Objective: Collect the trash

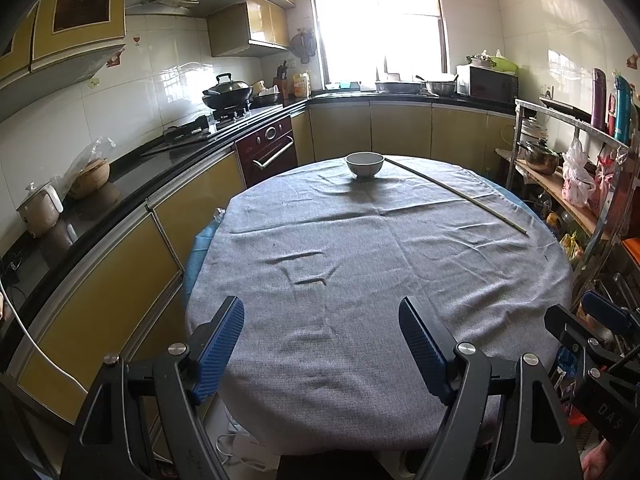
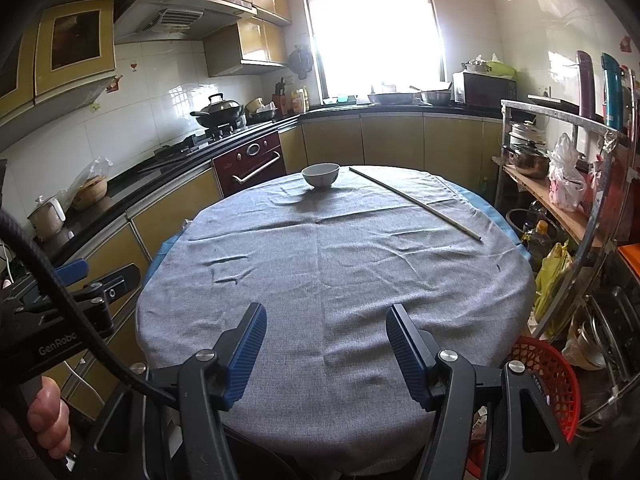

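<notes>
Kitchen: round table under wrinkled grey cloth [image 1: 360, 264], ahead of both my claws. Long thin pale stick [image 1: 456, 194], far right. White ceramic bowl [image 1: 364, 163], far centre. My left claw [image 1: 322, 340] and right claw [image 2: 326, 344]: wide open, empty.

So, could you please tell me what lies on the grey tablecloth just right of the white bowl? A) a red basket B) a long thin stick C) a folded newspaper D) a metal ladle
B: a long thin stick lies slantwise on the grey tablecloth, starting just right of the white bowl.
</notes>
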Action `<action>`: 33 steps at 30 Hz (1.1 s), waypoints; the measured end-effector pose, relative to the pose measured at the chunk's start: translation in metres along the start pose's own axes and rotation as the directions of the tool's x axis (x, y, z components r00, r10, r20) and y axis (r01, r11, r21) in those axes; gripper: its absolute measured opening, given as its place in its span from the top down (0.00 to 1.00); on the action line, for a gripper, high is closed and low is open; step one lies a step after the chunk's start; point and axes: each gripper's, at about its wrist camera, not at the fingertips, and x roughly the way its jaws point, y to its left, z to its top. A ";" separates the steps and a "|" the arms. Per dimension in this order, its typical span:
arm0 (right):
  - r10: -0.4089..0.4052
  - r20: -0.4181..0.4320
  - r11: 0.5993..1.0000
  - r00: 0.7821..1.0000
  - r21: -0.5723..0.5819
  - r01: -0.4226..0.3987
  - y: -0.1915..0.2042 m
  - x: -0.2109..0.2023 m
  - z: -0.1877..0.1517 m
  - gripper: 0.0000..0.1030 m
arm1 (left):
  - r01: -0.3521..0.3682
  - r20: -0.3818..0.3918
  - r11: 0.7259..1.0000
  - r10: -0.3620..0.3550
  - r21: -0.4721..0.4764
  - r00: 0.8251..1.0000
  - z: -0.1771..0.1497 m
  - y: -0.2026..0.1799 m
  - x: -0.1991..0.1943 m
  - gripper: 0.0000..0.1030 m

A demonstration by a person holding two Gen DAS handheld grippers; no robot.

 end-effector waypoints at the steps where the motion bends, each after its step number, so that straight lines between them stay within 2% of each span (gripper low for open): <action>1: 0.000 -0.001 1.000 1.000 0.000 0.000 0.000 0.000 0.000 0.36 | 0.001 -0.002 1.000 -0.001 0.000 1.000 0.000 0.000 0.000 0.22; 23: 0.004 -0.010 1.000 1.000 0.009 -0.004 -0.004 0.003 -0.004 0.36 | 0.003 -0.021 1.000 -0.003 -0.001 1.000 -0.005 -0.002 0.007 0.22; 33: -0.009 0.016 1.000 1.000 -0.014 0.009 -0.003 0.001 0.006 0.36 | 0.006 -0.036 1.000 -0.006 -0.003 0.999 -0.007 -0.002 0.013 0.22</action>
